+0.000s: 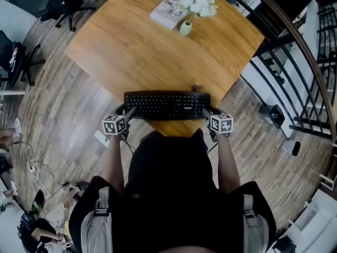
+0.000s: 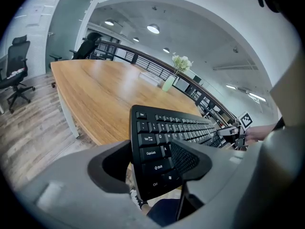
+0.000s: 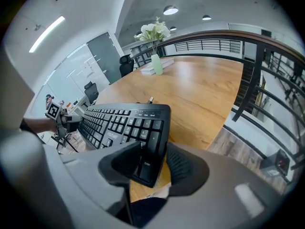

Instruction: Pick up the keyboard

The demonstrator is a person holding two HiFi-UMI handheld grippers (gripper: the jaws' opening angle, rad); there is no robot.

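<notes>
**L claw:** My left gripper (image 2: 152,163) is clamped on the L end of the keyboard (image 2: 176,128). In the left gripper view, lower centre, one pad lies on the keys by the Caps/Shift rows and the other sits against the end edge. Nothing else is between the jaws.

**R claw:** My right gripper (image 3: 155,166) is clamped on the opposite end of the keyboard (image 3: 124,120). In the right gripper view, lower centre, the numpad corner sits between the two pads, with both in contact.

**Head view:** The left gripper (image 1: 128,111) and right gripper (image 1: 206,111) are at frame centre, one at each end of the keyboard (image 1: 167,104). The marker cubes sit just below them.

**Task item:** The keyboard is black and full-size. It lies crosswise over the near corner of the table (image 1: 137,51), held at both ends. Whether its underside touches the tabletop cannot be determined.

**Surroundings:**
- The table is wooden and fills the upper centre of the head view.
- At the far end, top centre-right, a pale green vase (image 1: 185,28) holds white flowers (image 1: 199,5).
- A booklet (image 1: 167,8) lies just beside the vase, to its left.
- A dark railing (image 1: 295,51) curves down the R side of the frame.
- An office chair (image 1: 71,1) stands at upper L on the plank floor (image 1: 63,120).
</notes>
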